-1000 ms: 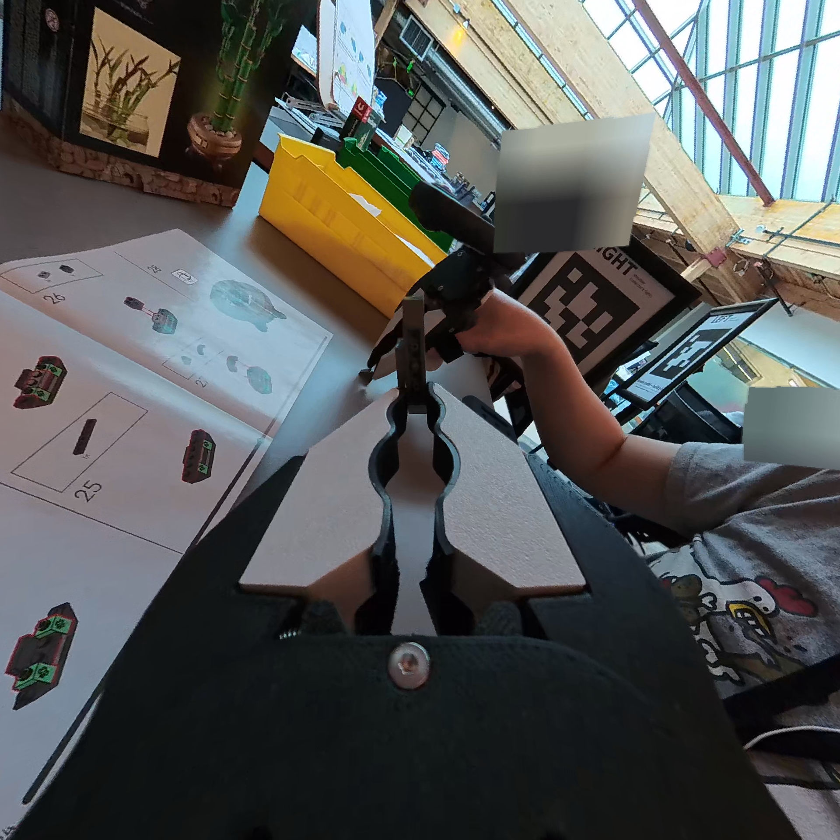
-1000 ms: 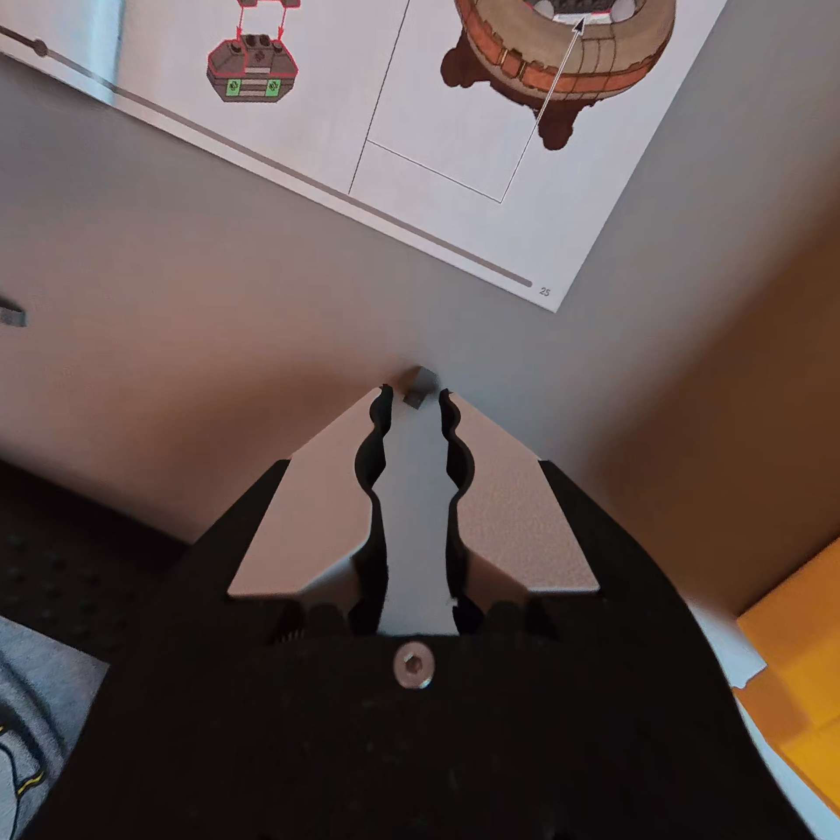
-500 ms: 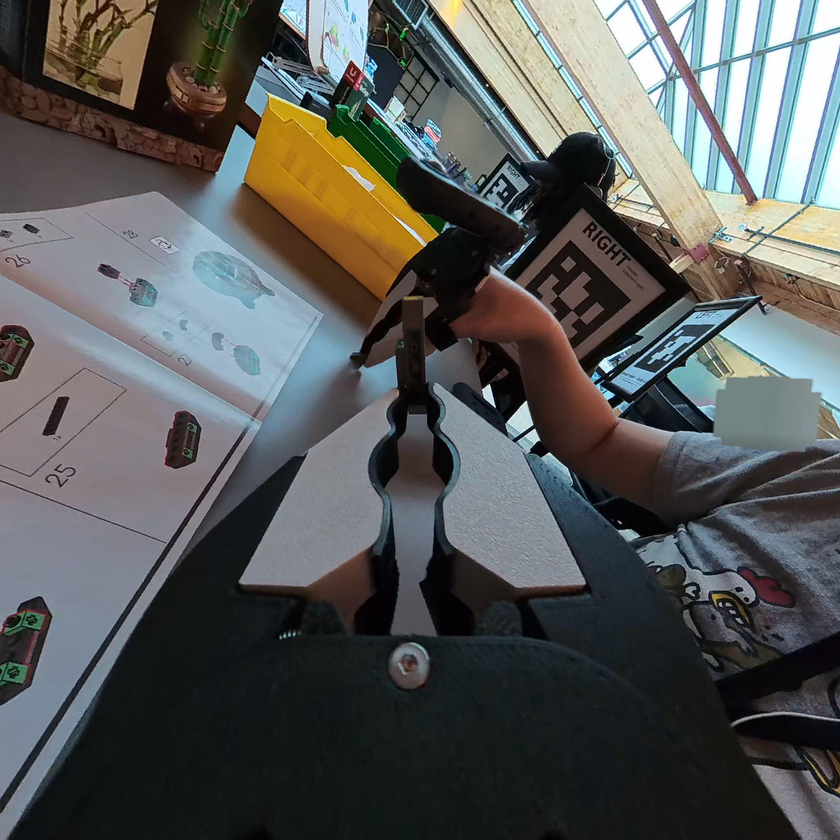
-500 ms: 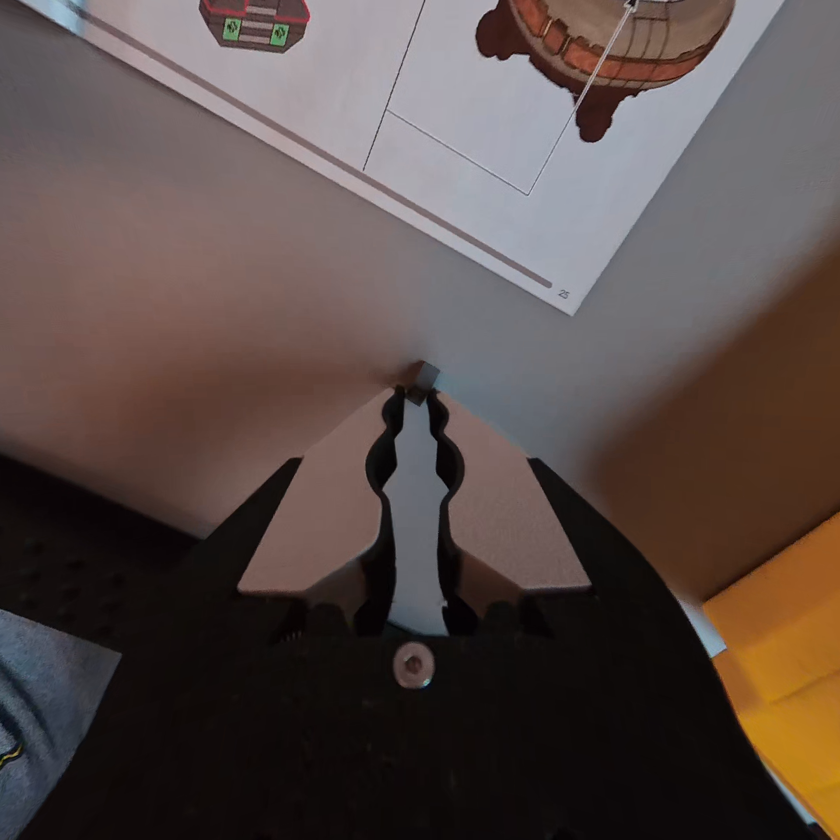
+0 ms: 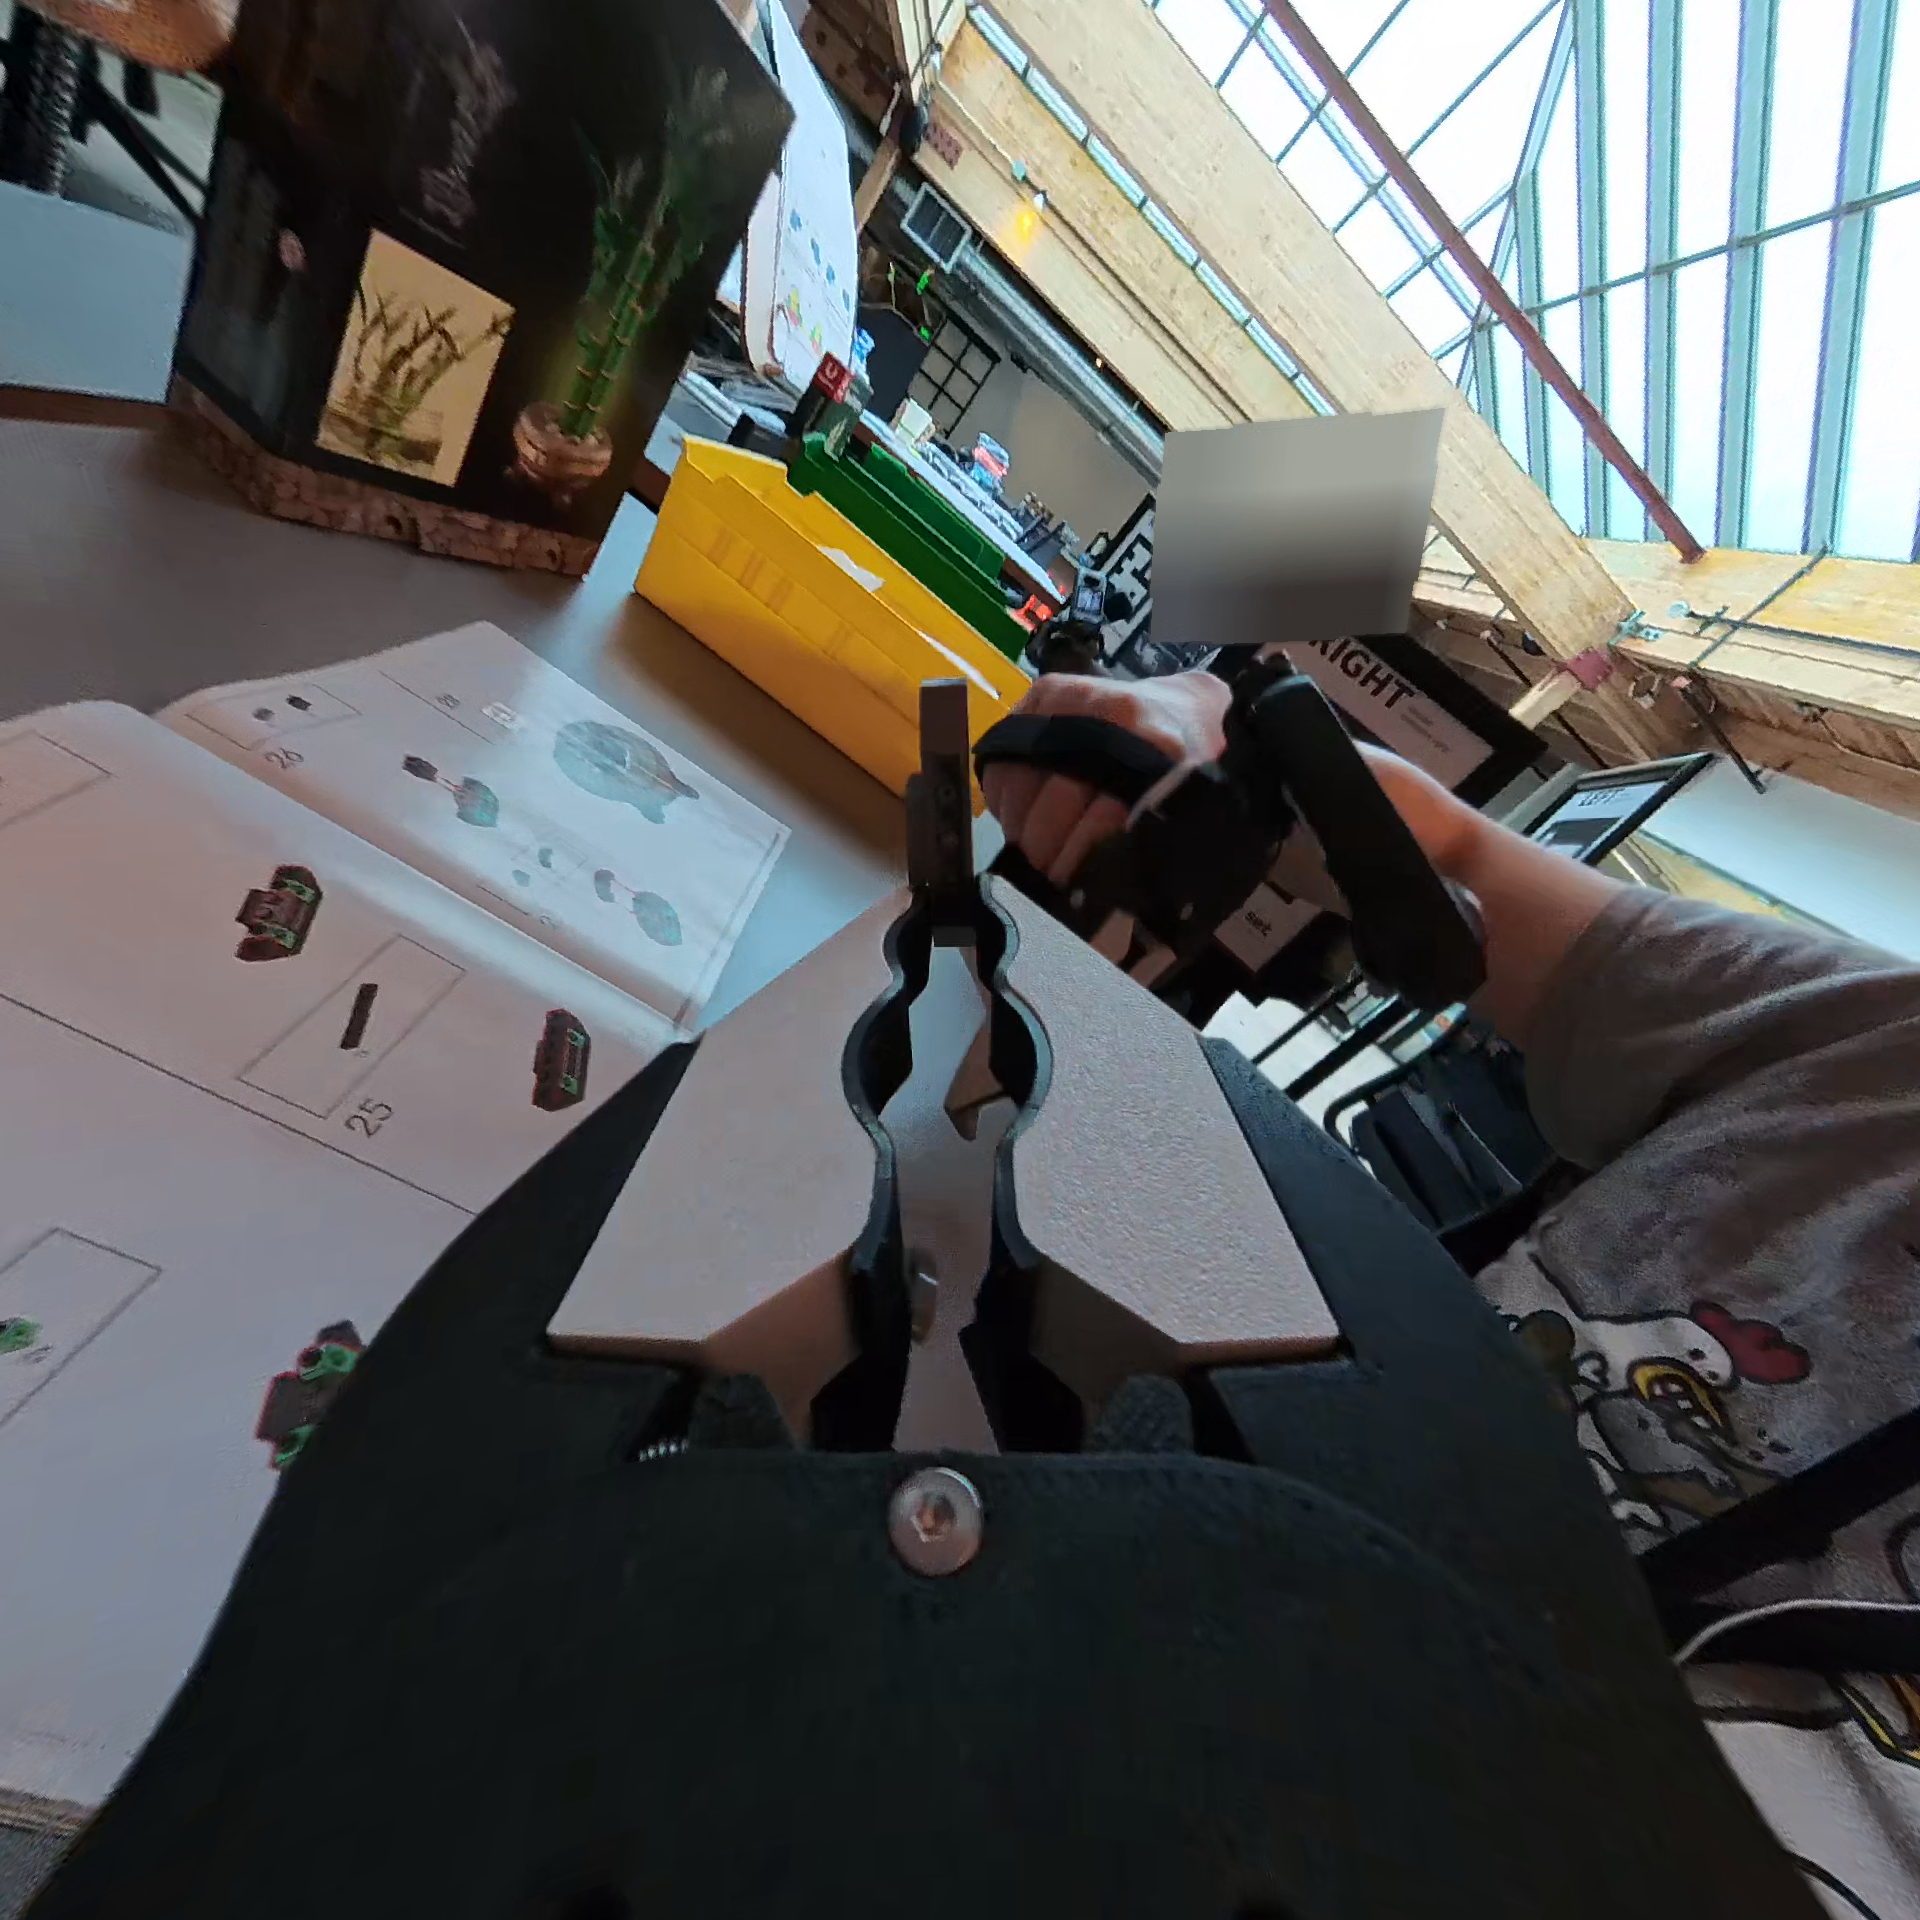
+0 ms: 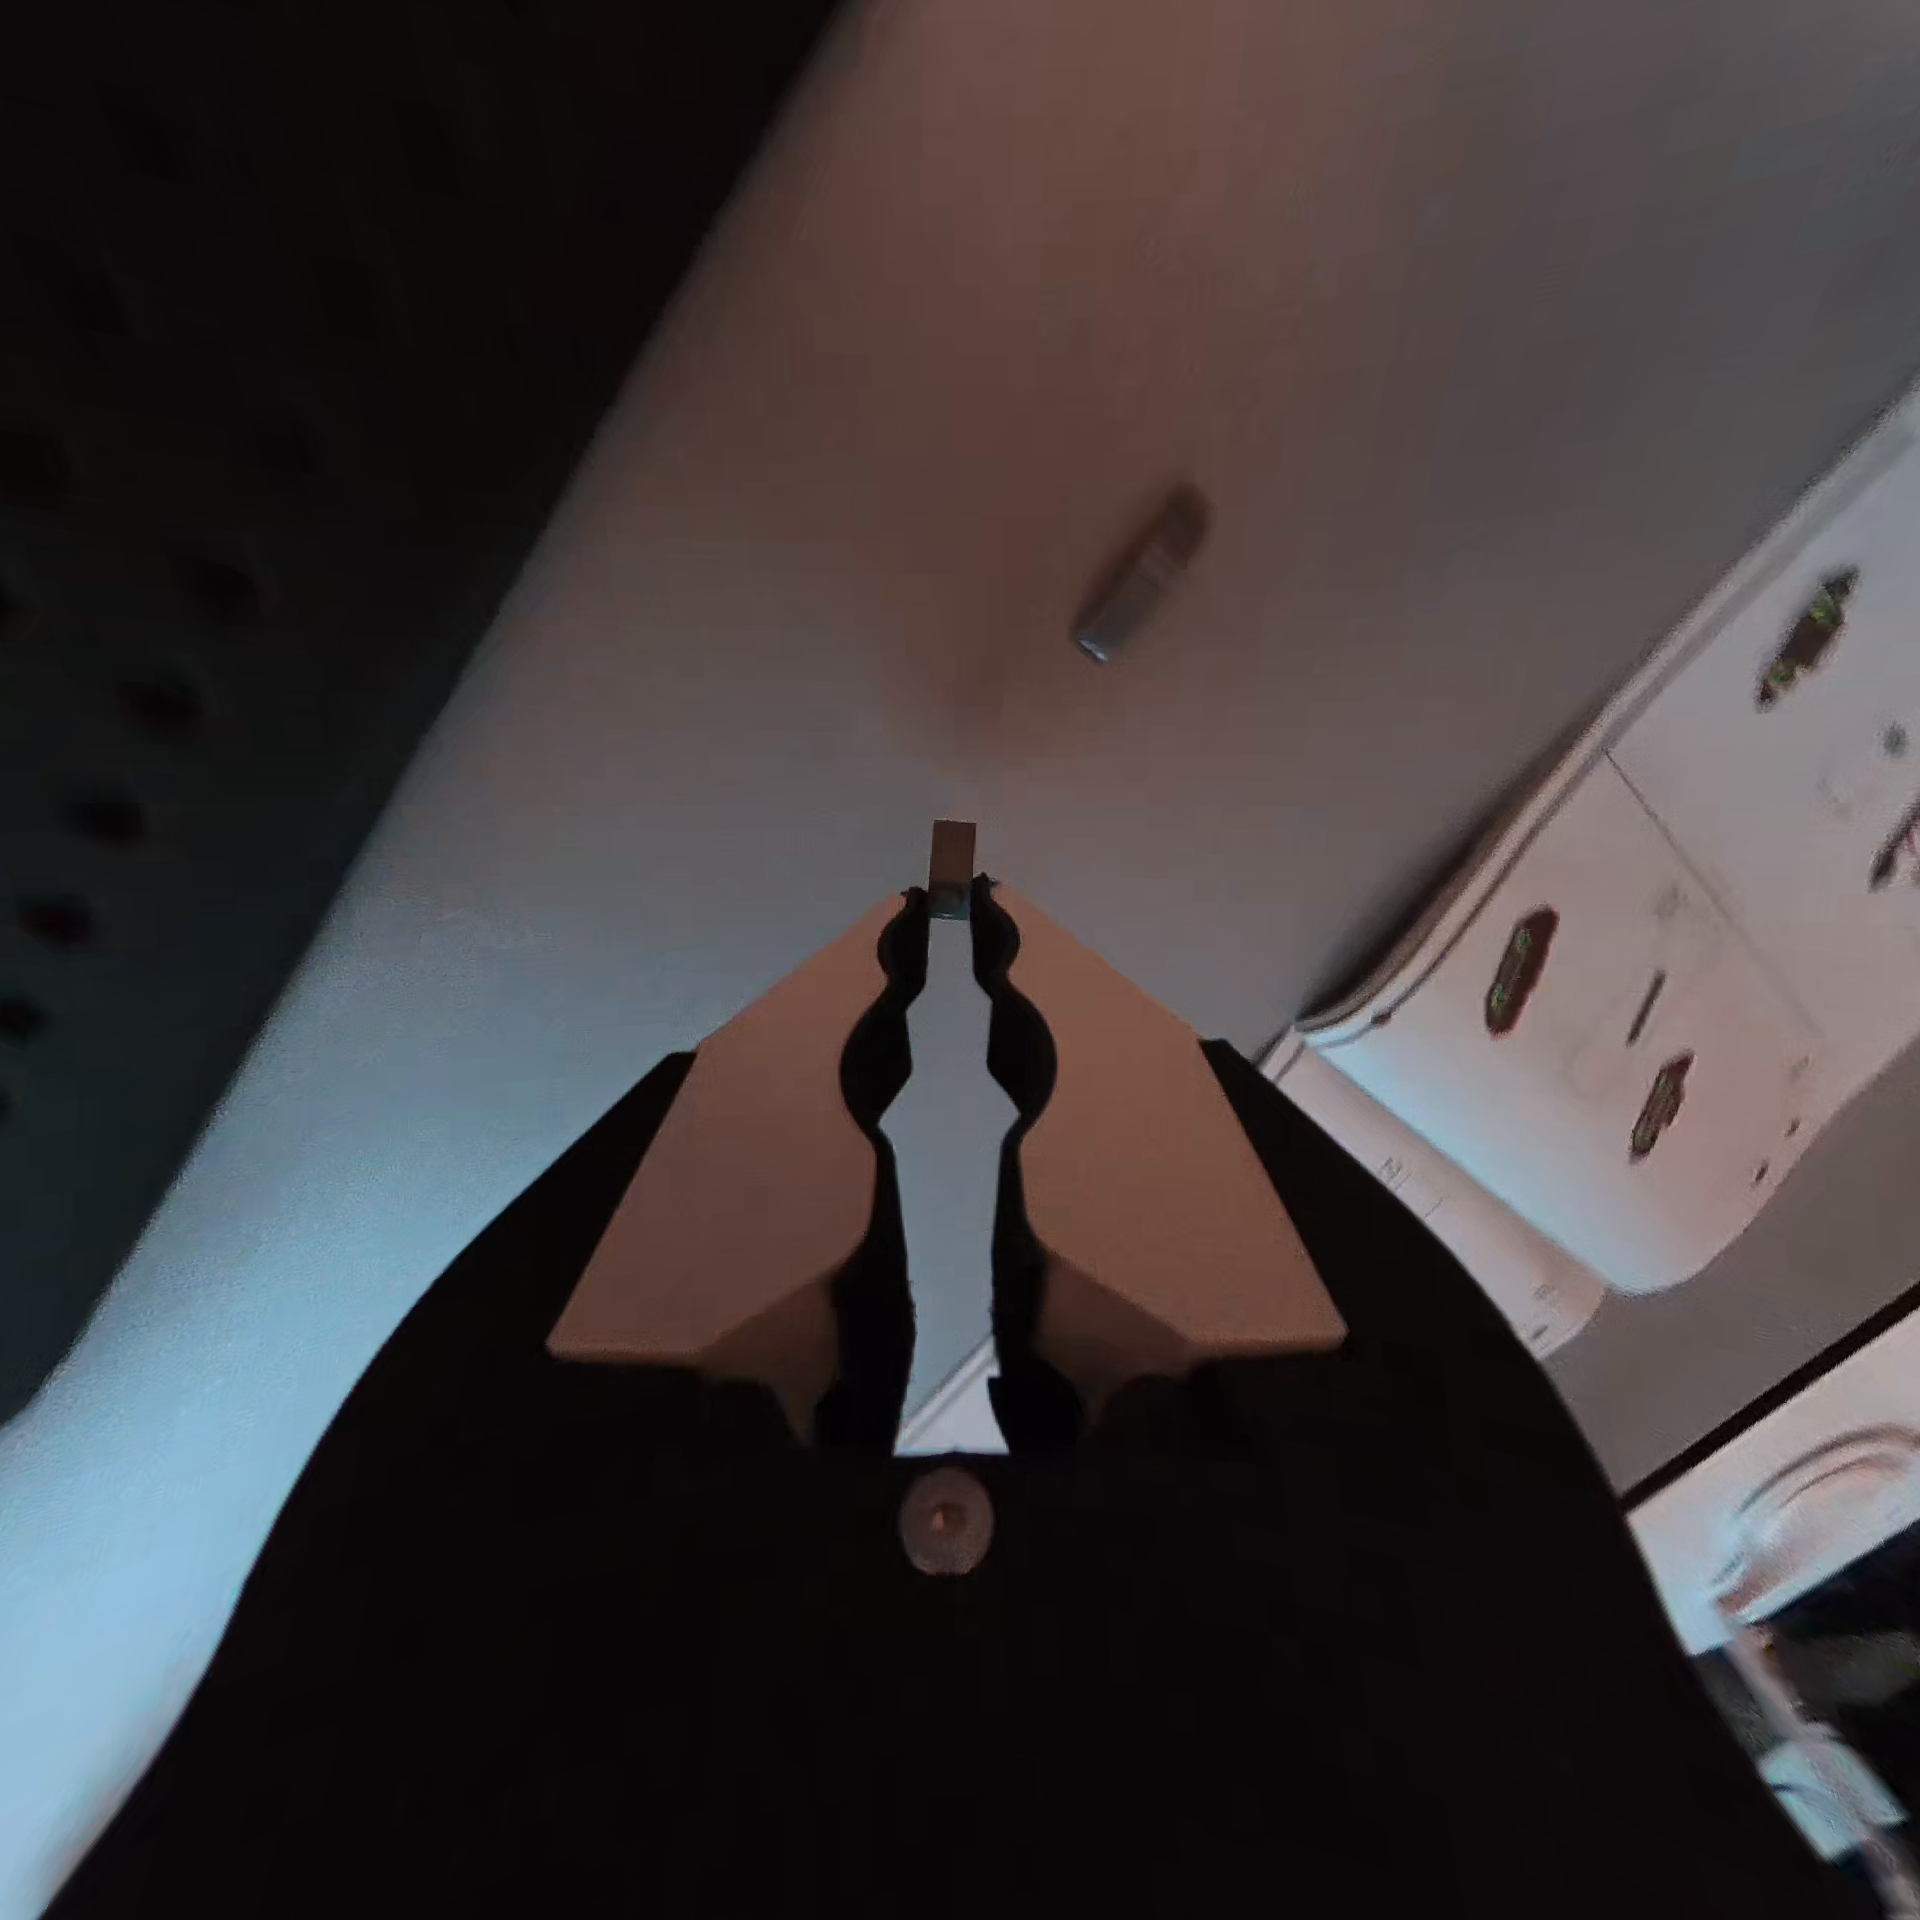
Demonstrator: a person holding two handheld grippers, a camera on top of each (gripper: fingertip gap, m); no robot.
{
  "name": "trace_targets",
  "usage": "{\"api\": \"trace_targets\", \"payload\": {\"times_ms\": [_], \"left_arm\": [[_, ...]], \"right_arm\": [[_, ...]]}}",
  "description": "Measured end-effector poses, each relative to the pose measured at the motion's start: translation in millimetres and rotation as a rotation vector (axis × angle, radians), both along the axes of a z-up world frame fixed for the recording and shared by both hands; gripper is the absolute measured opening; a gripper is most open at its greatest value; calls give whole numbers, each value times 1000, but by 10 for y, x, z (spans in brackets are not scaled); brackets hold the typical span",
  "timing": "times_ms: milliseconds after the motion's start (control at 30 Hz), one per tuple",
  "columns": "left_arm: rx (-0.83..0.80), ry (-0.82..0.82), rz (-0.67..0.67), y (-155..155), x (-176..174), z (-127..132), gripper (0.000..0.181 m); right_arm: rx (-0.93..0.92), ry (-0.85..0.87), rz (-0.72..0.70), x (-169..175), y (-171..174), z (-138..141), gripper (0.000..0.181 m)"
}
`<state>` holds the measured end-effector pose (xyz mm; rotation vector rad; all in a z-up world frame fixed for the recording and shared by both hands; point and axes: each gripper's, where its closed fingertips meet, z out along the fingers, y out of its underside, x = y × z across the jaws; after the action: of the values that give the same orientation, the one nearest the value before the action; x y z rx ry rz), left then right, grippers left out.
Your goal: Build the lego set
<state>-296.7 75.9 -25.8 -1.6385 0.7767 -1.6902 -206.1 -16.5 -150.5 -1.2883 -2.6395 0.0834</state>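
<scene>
My left gripper (image 5: 945, 914) is shut on a long dark Lego piece (image 5: 940, 790) that stands upright out of its tips, held above the table. My right gripper (image 6: 951, 904) is shut on a small grey Lego piece (image 6: 954, 857) and holds it above the grey table (image 6: 727, 727). In the left wrist view the right gripper (image 5: 971, 1101) is held by a hand (image 5: 1091, 769) just beyond my left tips, pointing down. Another grey piece (image 6: 1143, 587) lies on the table ahead of the right gripper.
The open instruction booklet (image 5: 312, 935) lies on the table at the left and shows in the right wrist view (image 6: 1662, 987). A yellow bin (image 5: 810, 623), a green bin (image 5: 904, 530) and the set's box (image 5: 468, 260) stand behind. A dark perforated surface (image 6: 156, 520) borders the table. My hands' fingertips stand some 20 centimeters from each other.
My right gripper closed on the small grey piece, lifted it off the table and swung round toward the left gripper. The left gripper kept its grip and turned slightly.
</scene>
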Motion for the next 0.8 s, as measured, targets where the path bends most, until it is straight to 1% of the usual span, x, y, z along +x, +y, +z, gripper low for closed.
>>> {"api": "trace_targets", "payload": {"times_ms": [67,200,333,467,567,667,800], "left_arm": [[-7,-33,10,41,-49,35,5],[5,-23,21,61,-76,20,5],[25,-19,17,44,-55,15,5],[20,-7,14,48,-34,-33,6],[15,13,15,59,-17,-87,6],[13,26,12,58,1,-123,6],[16,31,12,56,9,-135,6]], "right_arm": [[19,-92,109,2,-30,-36,7],[29,-157,296,-55,-67,-36,7],[36,-148,433,-122,-142,-79,7],[87,-171,572,-72,-147,-193,7],[66,-175,617,-77,-183,-192,7],[61,-211,643,-62,-148,-194,8],[81,-216,644,-112,-101,-186,13]]}}
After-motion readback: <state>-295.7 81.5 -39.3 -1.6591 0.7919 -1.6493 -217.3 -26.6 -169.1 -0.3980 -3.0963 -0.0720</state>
